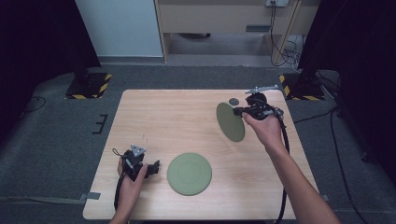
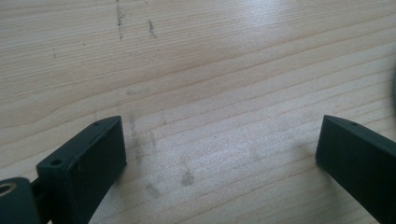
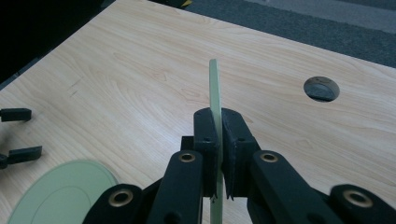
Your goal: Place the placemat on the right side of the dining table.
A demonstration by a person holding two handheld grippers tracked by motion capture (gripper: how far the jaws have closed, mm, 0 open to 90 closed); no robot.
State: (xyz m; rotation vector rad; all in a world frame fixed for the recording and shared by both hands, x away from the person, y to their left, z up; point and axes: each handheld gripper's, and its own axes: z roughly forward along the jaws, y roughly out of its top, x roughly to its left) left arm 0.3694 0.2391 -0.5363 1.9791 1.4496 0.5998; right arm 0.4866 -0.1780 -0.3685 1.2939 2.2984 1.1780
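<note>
Two black grippers are being shown. The left gripper [image 1: 152,169] is being topped by a grey three-cornered plate, with a black cable looping back from its body. The right gripper [image 3: 219,140] is being seen with blocky black jaws, brass-coloured pivot rings behind them, and small screw holes in the pads. Both forearms are being left unsleeved.

Light wooden table [image 1: 154,121], grey carpet floor [image 1: 56,140], pale wall panel [image 1: 119,25], black stands with hazard-striped bases [image 1: 88,86]
</note>
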